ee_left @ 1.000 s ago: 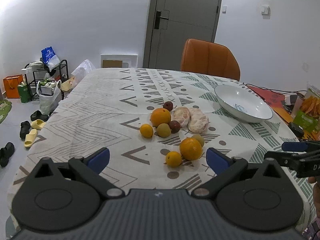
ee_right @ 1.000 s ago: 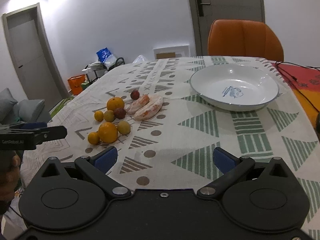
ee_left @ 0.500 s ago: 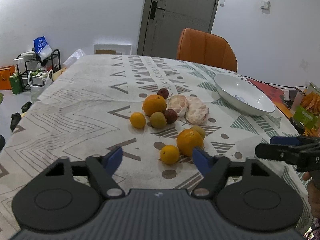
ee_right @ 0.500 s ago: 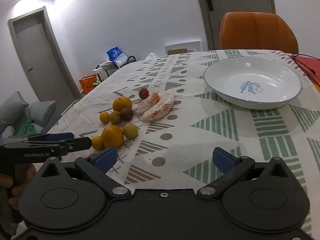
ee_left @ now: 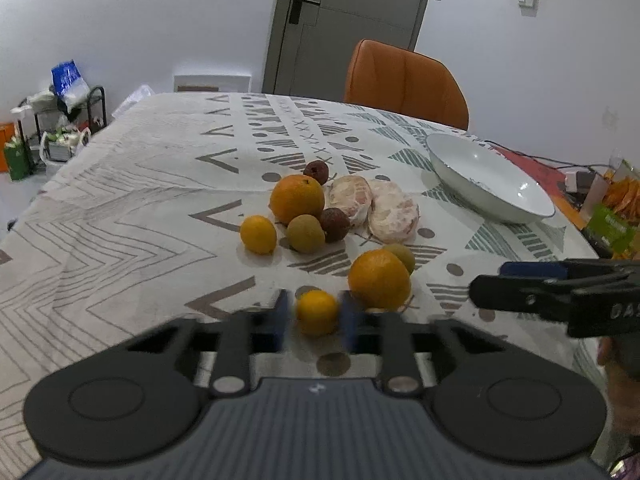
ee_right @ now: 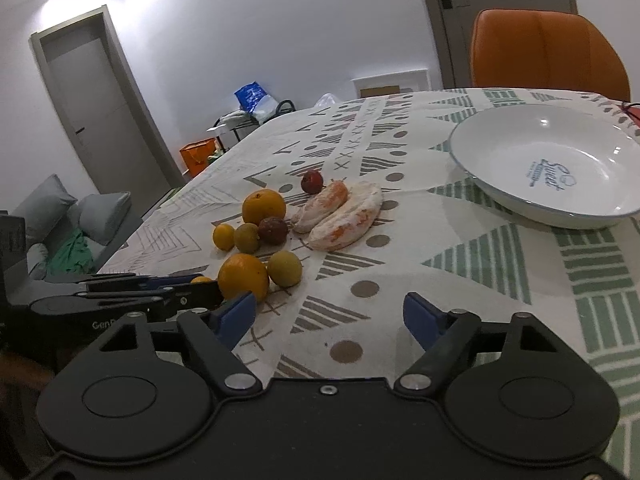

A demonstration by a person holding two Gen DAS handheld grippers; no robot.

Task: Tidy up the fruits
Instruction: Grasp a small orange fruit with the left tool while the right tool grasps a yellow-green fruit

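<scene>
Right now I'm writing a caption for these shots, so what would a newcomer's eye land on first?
First, the cluster of fruit in the middle of the patterned tablecloth, with the left gripper closing its blue fingers around the small orange nearest the camera. Next, the empty white bowl to the right of the fruit and the orange chair at the table's far side.
</scene>
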